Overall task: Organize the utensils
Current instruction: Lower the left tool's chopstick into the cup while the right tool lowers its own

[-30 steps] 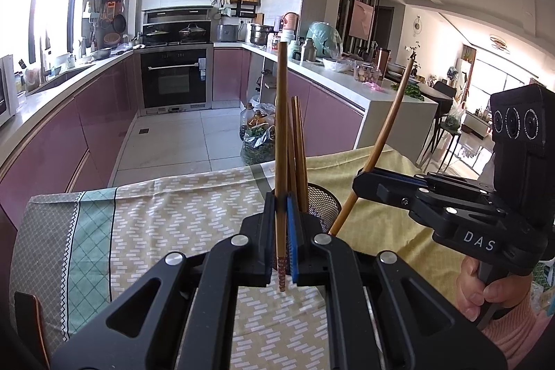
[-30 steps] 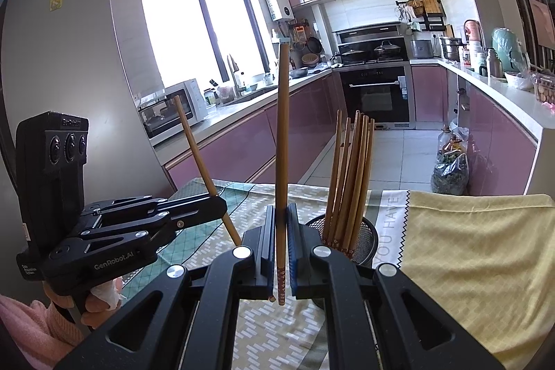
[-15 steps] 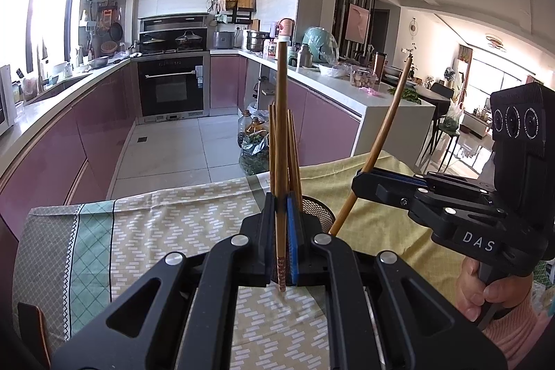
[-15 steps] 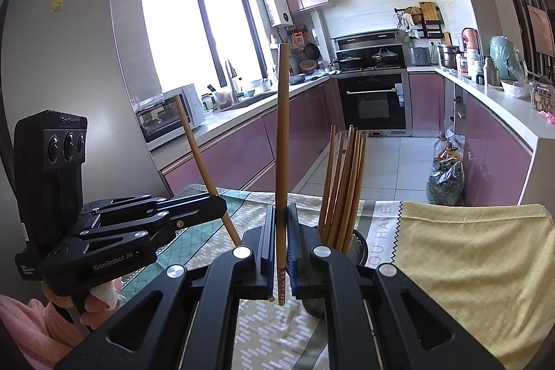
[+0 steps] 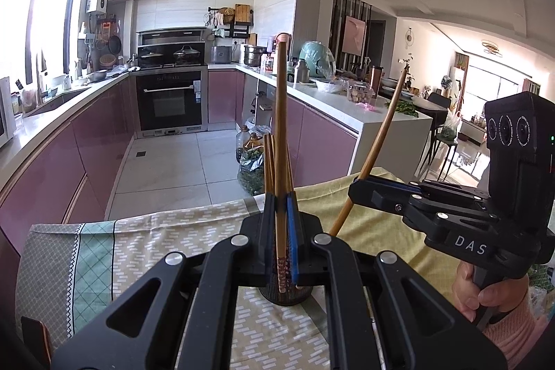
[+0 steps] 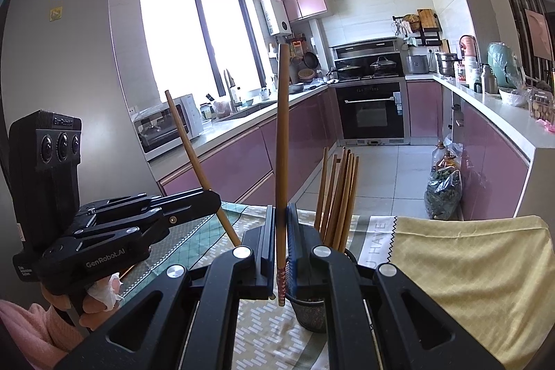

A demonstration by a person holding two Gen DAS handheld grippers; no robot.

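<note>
One brown wooden chopstick (image 5: 280, 141) is clamped upright in the left gripper (image 5: 281, 238), another (image 6: 281, 162) in the right gripper (image 6: 281, 252); each should be lowered tip-first into the black mesh holder (image 6: 310, 311) beside the bundled chopsticks (image 6: 338, 196), then released

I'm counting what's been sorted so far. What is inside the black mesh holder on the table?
The mesh holder holds a bundle of wooden chopsticks standing upright, leaning slightly. The exact count and their lower ends are hidden behind the right tongs.
</note>
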